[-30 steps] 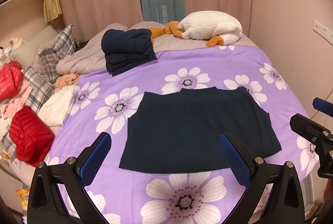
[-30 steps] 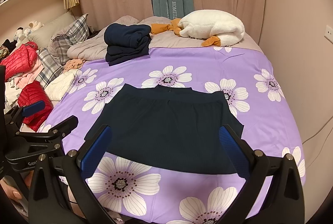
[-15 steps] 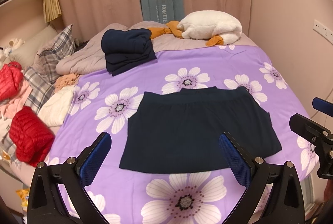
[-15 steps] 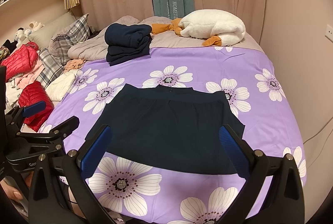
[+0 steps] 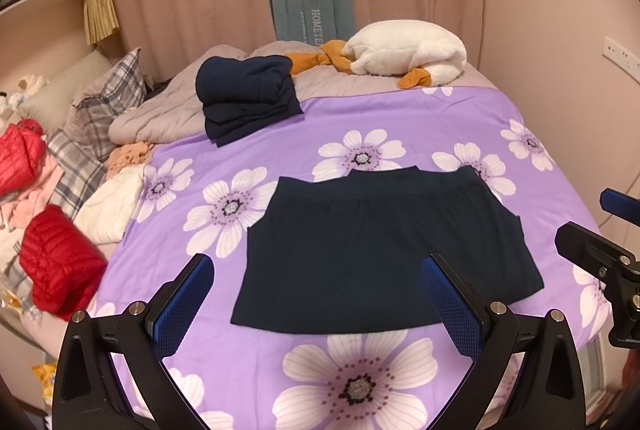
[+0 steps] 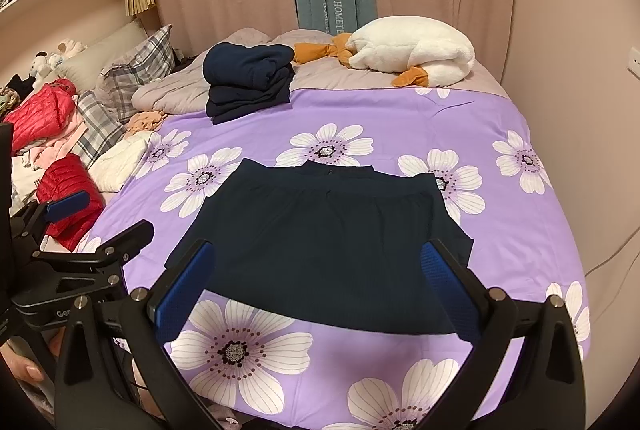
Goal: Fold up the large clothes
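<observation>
A dark navy garment (image 5: 380,246) (image 6: 324,230) lies flat, partly folded, on the purple flowered bedspread (image 5: 400,126) (image 6: 400,118). My left gripper (image 5: 320,306) hovers open above the garment's near edge, with nothing between its blue pads. Seen from the right wrist, that same left gripper (image 6: 80,230) shows at the left. My right gripper (image 6: 316,294) is open too, over the garment's near hem, and holds nothing. It also shows at the right edge of the left wrist view as the right gripper (image 5: 600,238).
A stack of folded navy clothes (image 5: 246,98) (image 6: 248,82) sits at the far side by a grey quilt (image 5: 160,122). A white plush goose (image 5: 404,48) lies at the back. Red jackets (image 5: 56,266), plaid pillows (image 5: 108,102) and loose clothes crowd the left. A wall stands at the right.
Hardly anything differs: both grippers stay open above the garment. The views drift slightly, and the garment has not moved.
</observation>
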Available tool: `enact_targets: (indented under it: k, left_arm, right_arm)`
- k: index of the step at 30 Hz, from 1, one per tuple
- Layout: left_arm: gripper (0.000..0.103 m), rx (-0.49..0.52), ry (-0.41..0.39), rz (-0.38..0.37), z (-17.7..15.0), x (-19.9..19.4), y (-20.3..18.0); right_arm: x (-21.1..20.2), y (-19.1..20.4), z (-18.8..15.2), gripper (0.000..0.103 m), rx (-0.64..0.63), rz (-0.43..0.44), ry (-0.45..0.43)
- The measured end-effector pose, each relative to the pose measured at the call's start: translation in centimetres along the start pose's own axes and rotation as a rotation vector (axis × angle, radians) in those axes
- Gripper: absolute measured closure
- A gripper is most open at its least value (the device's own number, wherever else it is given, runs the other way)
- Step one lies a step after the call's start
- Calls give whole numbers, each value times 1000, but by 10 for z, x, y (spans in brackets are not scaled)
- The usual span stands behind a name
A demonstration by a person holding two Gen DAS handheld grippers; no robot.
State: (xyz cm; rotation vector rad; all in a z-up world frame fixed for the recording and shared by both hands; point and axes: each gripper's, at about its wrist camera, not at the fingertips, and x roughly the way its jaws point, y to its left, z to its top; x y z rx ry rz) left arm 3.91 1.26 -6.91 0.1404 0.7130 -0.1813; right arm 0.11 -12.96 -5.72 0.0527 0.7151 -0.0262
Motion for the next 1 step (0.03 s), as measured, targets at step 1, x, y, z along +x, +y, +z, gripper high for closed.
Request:
enact_targets:
  k: [1]
  left_arm:
    - [1,1,0,-2,0,1,2]
  right_arm:
    - [0,2,0,0,0,-1,0]
